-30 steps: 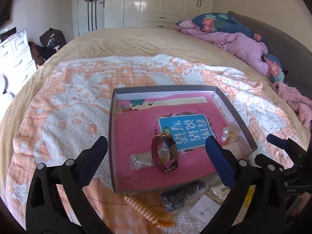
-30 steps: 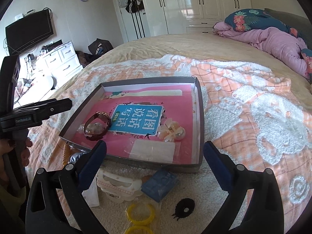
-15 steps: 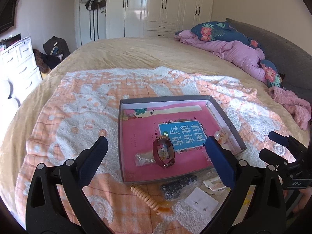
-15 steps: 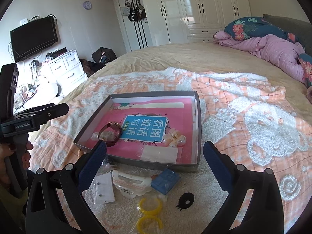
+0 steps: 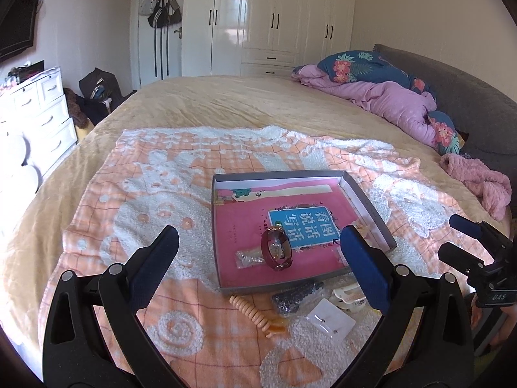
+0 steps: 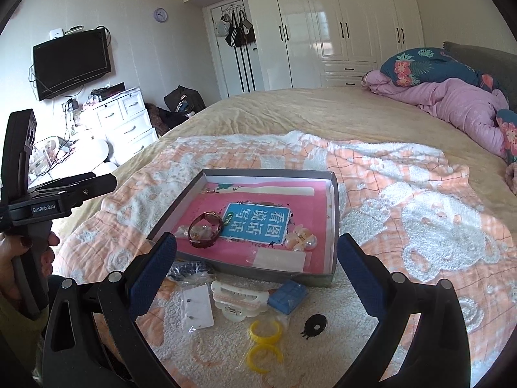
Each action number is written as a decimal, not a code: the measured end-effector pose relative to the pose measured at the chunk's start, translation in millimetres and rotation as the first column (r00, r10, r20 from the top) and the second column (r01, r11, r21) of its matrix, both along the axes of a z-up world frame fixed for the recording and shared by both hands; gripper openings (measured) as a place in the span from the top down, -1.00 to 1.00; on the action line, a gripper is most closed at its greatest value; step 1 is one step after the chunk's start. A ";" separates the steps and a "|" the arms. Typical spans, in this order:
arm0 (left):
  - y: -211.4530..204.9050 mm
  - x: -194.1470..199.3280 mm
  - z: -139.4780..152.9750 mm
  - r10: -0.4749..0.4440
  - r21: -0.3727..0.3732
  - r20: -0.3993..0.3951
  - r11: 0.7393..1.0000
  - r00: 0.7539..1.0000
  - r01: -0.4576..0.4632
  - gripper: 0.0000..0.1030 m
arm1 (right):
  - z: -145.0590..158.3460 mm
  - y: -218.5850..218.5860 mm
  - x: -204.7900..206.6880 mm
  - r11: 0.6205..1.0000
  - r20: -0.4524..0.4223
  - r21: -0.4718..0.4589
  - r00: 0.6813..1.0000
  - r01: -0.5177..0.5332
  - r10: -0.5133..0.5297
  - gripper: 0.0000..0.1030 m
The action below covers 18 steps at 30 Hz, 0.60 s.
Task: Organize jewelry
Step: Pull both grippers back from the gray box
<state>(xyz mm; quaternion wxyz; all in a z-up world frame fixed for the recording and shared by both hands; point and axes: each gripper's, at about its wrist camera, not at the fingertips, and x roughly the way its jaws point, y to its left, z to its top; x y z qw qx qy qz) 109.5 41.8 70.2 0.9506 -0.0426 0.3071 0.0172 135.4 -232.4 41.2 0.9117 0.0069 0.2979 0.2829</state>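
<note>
Both the left tongs (image 5: 258, 255) and right tongs (image 6: 257, 258) hang wide open and empty between picks, the tray (image 6: 334, 207) just ahead holding a bracelet (image 6: 206, 229), so next seems a reach down to the yellow rings (image 6: 265, 339) beneath the right tongs.

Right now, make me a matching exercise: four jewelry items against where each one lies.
Items:
1. dark red bracelet
2. yellow rings
3. blue box
4. peach coil tie

Places:
A. on the blanket, against the tray's near wall
B. inside the tray, beside the blue label
C. on the blanket, left of the black bead bag
D. on the blanket, nearest the right gripper

Pairs: 1-B, 2-D, 3-A, 4-C
</note>
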 end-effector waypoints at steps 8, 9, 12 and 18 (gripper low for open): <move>4.4 -17.9 -2.4 0.002 0.005 -0.005 1.000 1.000 -0.002 -0.82 | 4.7 -3.5 -18.3 1.000 0.012 -0.021 1.000 -0.013 0.013 -0.92; 5.0 -20.3 -4.2 0.004 0.006 -0.010 1.000 1.000 -0.004 -0.82 | 3.9 -3.9 -20.7 1.000 0.010 -0.025 1.000 -0.015 0.016 -0.92; 6.8 -26.0 -9.4 0.008 -0.001 -0.020 1.000 1.000 -0.008 -0.82 | -0.3 -4.8 -26.7 0.999 0.001 -0.038 1.000 -0.018 0.018 -0.92; 8.0 -35.0 -20.1 0.005 -0.019 -0.044 1.000 0.999 -0.006 -0.82 | -9.0 -3.8 -36.1 0.998 -0.020 -0.056 0.999 -0.027 0.026 -0.92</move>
